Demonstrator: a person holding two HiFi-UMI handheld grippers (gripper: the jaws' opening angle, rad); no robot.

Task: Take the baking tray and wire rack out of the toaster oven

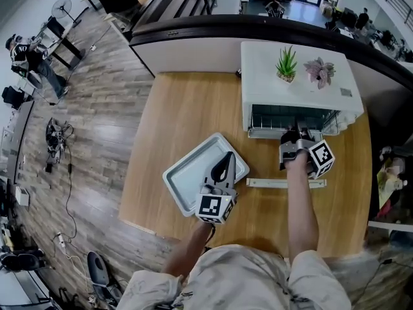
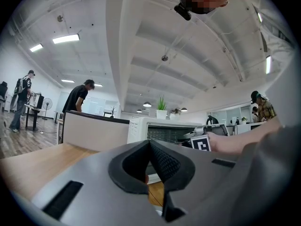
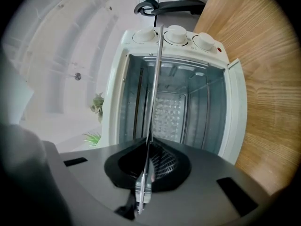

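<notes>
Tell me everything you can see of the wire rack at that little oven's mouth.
The wire rack looks like thin, bright metal. In the right gripper view it shows edge-on as one slim line; the head view shows its grid of wires in the open mouth of the white toaster oven. It seems to lie level, mostly inside. The right gripper is shut on its front edge; what else bears it is unclear.

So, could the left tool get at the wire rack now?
Probably yes. The toaster oven stands open, and the wire rack's left part is uncovered beside the right tool, which is shut on it. The left tool is shut, though.
</notes>
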